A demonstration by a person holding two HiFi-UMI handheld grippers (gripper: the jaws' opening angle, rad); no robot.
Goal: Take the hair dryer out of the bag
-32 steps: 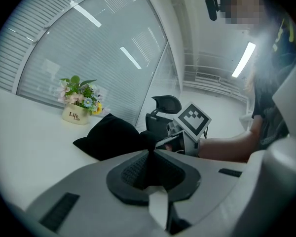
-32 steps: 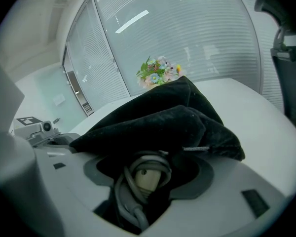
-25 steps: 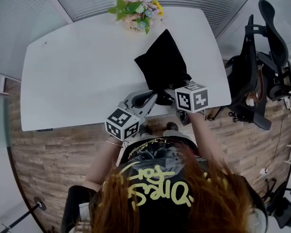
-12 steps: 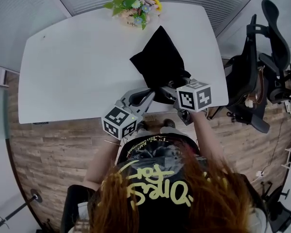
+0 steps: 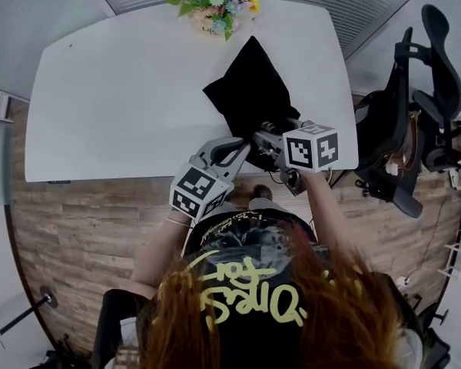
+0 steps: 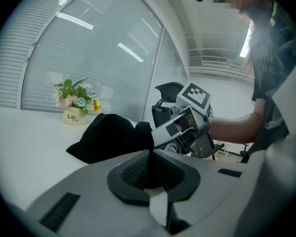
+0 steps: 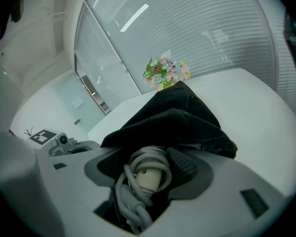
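Table [image 5: 123,91], bag [image 5: 250,98], right tongs [image 7: 149,166] gripping hair dryer [image 7: 148,180]

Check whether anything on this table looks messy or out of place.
Nothing is spilled or damaged. The grey cord is bunched in loose loops round the hair dryer in the right tool, at the mouth of the crumpled black bag; it could snag.

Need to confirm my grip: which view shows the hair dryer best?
The right gripper view: the hair dryer, pale handle wrapped in grey cord, sits clamped in the right gripper at the mouth of the bag. The head view hides it behind that gripper; the left gripper view shows the bag, not the dryer.
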